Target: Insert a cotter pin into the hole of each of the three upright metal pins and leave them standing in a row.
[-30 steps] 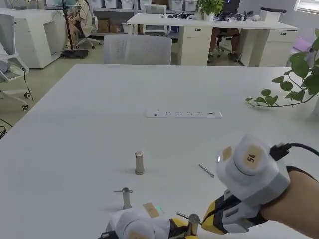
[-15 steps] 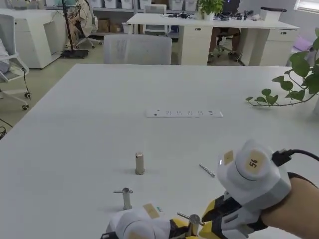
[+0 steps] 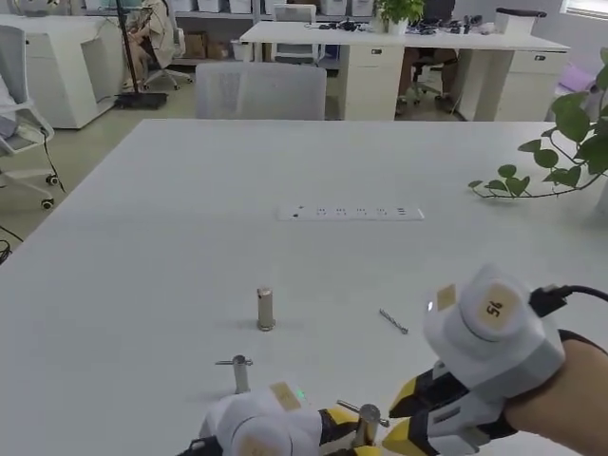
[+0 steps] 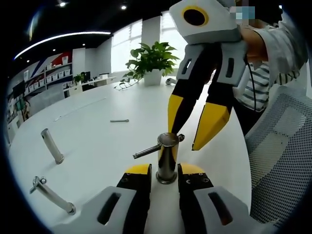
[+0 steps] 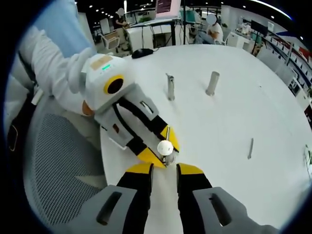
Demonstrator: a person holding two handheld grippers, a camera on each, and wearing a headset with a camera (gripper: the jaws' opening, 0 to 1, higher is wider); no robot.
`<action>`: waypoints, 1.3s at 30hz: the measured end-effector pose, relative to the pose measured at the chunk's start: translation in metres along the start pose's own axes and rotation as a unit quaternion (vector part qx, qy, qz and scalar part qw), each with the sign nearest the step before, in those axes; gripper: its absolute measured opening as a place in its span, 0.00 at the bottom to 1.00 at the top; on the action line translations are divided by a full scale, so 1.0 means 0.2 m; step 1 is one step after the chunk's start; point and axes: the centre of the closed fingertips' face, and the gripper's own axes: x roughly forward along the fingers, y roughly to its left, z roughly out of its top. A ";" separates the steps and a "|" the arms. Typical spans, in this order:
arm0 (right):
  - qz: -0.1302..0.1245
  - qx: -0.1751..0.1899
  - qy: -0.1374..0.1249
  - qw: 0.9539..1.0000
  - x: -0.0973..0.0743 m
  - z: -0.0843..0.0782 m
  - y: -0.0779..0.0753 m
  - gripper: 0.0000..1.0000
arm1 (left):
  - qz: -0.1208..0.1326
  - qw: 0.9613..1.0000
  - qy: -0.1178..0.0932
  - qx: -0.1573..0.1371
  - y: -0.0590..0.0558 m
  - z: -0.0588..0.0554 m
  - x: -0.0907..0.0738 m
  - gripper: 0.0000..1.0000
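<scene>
Left gripper view: the left gripper [image 4: 165,171] has its jaws pressed against the lower shank of the held pin [image 4: 167,148], which stands upright with its foot on the white table [image 4: 97,126]. An inserted cotter pin [image 4: 146,152] passes crosswise through the hole just under the held pin's head, with its long end projecting to one side. The right gripper [image 4: 185,139] hangs above and just beyond that head, jaws spread and gripping nothing. One yellow tip lies close beside the short end of the inserted cotter pin; whether they touch cannot be determined. Right gripper view: the head of the held pin appears from above, just beyond the gap between this gripper's own parted jaws. Head view: the held pin sits at the near table edge between the two grippers. The fitted pin [image 3: 240,376] stands upright to its left, with a second cotter pin [image 3: 231,362] through its top. The bare pin [image 3: 265,310] stands upright farther from the person. The loose cotter pin [image 3: 393,323] lies flat on the table, well apart from all three. A power strip [image 3: 351,215] lies mid-table, and plant [image 3: 560,142] foliage reaches in at the right edge.
</scene>
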 end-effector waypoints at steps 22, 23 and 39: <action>0.003 0.015 -0.016 1.000 0.00 0.00 0.00 0.27 | -0.059 0.998 0.003 -0.019 -0.02 0.02 -0.18 0.52; 0.004 0.015 -0.017 1.000 0.00 -0.01 0.00 0.27 | -0.059 0.998 0.002 -0.022 -0.01 0.03 -0.19 0.52; 0.008 0.029 -0.030 0.999 0.03 -0.02 0.01 0.33 | -0.063 0.995 -0.043 -0.062 0.05 0.13 -0.51 0.68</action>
